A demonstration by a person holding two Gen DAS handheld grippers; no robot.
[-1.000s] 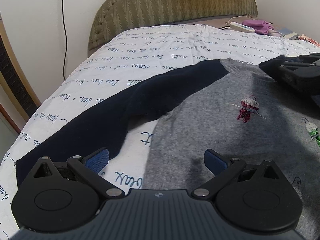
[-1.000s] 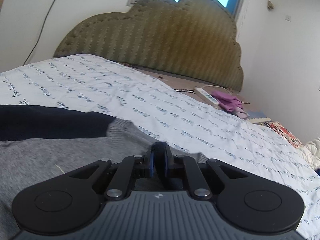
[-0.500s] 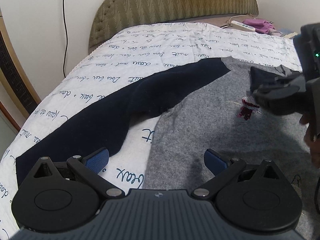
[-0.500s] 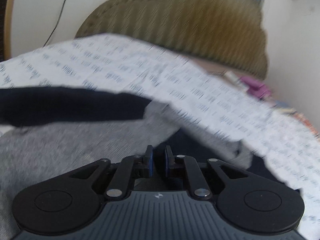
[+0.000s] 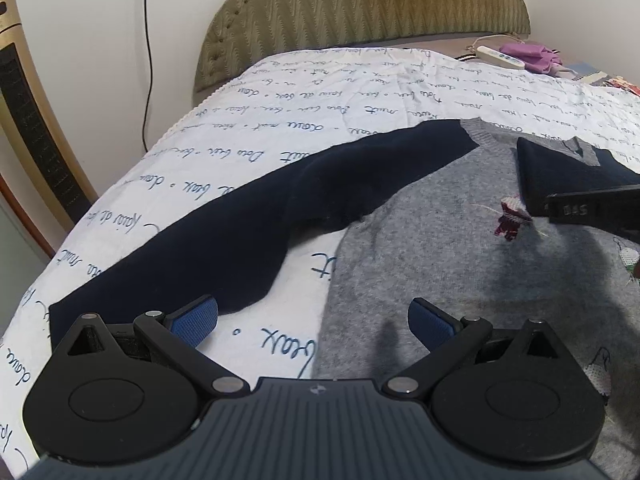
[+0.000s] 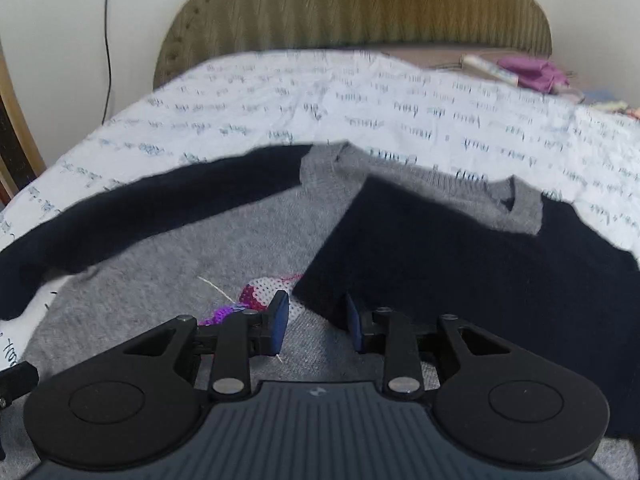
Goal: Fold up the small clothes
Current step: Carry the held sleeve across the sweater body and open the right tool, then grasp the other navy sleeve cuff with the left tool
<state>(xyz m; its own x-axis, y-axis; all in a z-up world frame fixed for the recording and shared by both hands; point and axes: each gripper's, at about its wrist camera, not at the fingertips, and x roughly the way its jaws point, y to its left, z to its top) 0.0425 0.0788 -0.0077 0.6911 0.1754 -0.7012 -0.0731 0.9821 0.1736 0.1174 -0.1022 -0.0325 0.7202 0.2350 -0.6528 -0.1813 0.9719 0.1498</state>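
Hovering low over the bed (image 5: 360, 92), the left gripper (image 5: 314, 320) has its jaws spread wide and holds nothing, the gap straddling the sweater's (image 5: 440, 248) grey side edge. The right gripper (image 6: 316, 322) has its jaws partly parted around the edge of the right sleeve (image 6: 460, 256), which lies folded across the chest; whether they touch it I cannot tell. The left sleeve (image 5: 248, 216) lies stretched out over the printed sheet. The knit looks soft, light and limp, so it should drape and sag; pinching that sleeve near its cuff seems best.
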